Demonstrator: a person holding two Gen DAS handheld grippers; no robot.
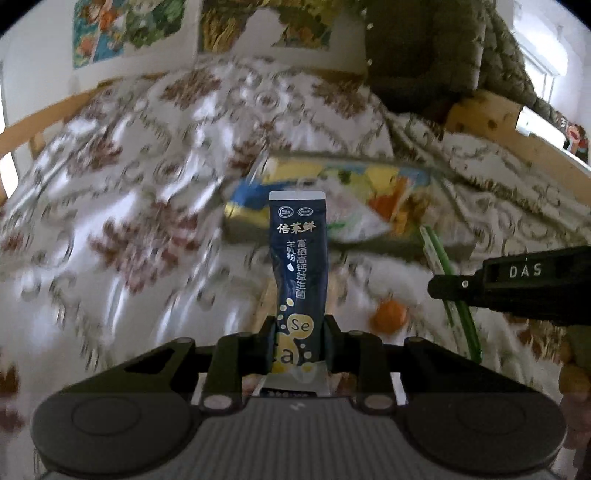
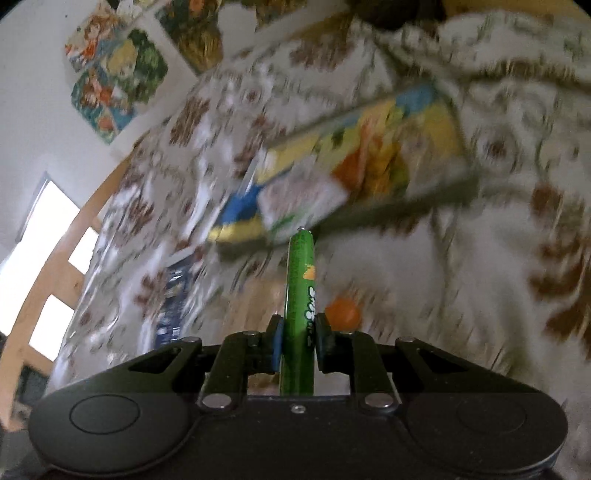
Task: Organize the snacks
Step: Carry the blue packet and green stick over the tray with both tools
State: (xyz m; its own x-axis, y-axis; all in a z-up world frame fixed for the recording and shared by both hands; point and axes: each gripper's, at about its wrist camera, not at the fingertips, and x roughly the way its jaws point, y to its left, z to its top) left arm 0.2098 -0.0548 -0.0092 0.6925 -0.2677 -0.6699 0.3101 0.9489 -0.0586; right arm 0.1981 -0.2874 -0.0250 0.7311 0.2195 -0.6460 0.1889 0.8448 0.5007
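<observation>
A light, limp dark sachet (image 1: pixel 300 280) is pinched near its lower end between the left gripper (image 1: pixel 300 339) fingers, while a stiffer green stick pack (image 2: pixel 301 295) is clamped by the right gripper (image 2: pixel 300 339).

Left claw (image 1: pixel 300 345) clamps a dark sachet (image 1: pixel 298 266); right claw (image 2: pixel 300 338) clamps a green stick pack (image 2: pixel 300 295), both angled downward.

A bed (image 1: pixel 155 177) with a brown-flowered white quilt fills the middle. Posters (image 1: pixel 125 26) hang on the white wall (image 2: pixel 29 122) at eleven o'clock. Daylight comes through a window (image 2: pixel 44 221) at nine o'clock in the right view.
</observation>
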